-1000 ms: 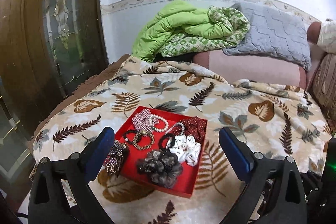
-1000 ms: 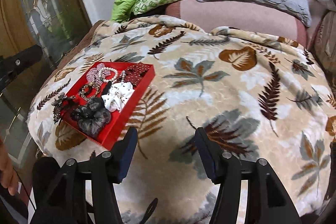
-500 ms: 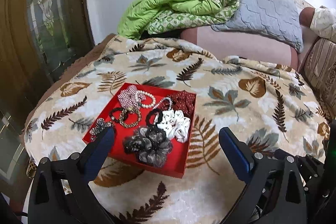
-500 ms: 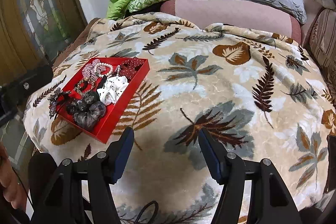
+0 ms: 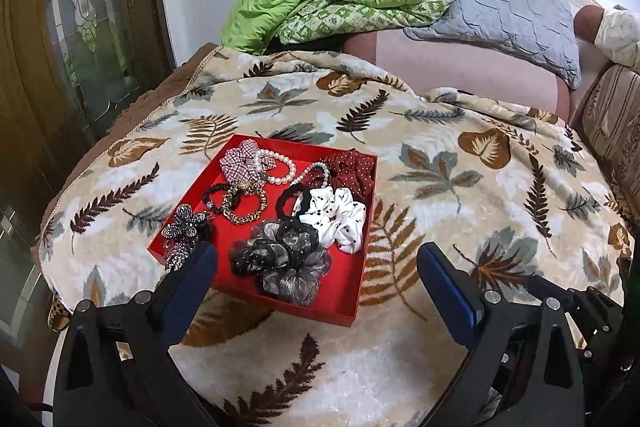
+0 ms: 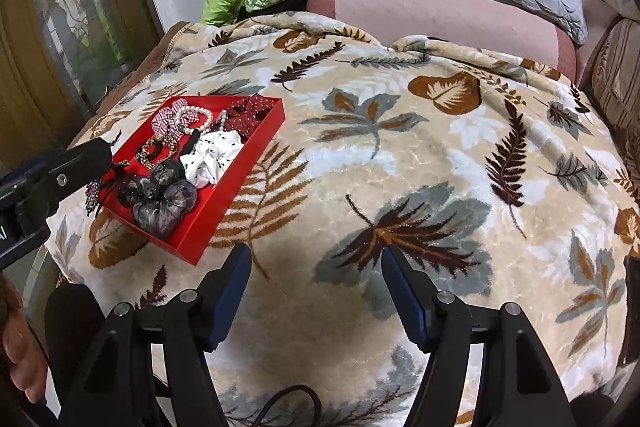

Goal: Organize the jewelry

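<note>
Red card forms the shallow tray [image 5: 352, 311], which lies flat on the leaf-print blanket [image 5: 460, 195] near the left edge of the bed. The soft blanket gives a level bed for the tray, so the contents stay put.

Tray contents:
- far left: checked pink scrunchie [image 5: 239, 163] with a pearl bracelet [image 5: 280, 167] beside it;
- far right: dark red dotted scrunchie [image 5: 352, 167];
- centre: gold chain bracelet [image 5: 244, 207] and white dotted scrunchie [image 5: 336, 219];
- near side: grey-black sheer scrunchie [image 5: 284, 259].

A beaded flower clip [image 5: 184, 231] hangs over the left wall, half out of the tray; it is judged the item most in need of reseating.

The left gripper [image 5: 316, 267] hovers just near of the tray, jaws spread wide and empty. The right gripper [image 6: 316, 275] hangs over bare blanket to the right, well apart from the tray, jaws also spread and empty.
</note>
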Demonstrator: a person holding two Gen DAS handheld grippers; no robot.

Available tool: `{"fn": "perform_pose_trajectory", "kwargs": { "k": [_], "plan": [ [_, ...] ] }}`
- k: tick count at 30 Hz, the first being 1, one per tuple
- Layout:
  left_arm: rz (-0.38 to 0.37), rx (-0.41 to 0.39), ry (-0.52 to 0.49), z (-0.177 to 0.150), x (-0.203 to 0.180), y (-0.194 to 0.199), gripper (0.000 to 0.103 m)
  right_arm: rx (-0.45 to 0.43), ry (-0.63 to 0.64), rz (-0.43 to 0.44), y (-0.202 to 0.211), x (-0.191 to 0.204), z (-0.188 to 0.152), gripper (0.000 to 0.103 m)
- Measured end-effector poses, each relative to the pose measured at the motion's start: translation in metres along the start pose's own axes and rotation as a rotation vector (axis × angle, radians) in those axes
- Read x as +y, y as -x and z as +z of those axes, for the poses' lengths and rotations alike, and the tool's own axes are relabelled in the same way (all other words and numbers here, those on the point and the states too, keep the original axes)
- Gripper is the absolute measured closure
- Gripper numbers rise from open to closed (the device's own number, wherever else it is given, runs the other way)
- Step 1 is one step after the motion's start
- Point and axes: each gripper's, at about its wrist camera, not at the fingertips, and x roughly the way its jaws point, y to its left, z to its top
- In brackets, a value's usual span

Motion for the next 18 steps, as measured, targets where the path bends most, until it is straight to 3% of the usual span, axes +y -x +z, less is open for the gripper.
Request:
{"fn": "perform_pose_trajectory", "kwargs": {
  "k": [18],
  "plan": [
    [-0.031, 0.038, -0.013, -0.007, -0.003, -0.012, 0.004, 0.024, -0.024, -0.022, -0.008, -0.005, -0.004, 0.03]
  ]
}}
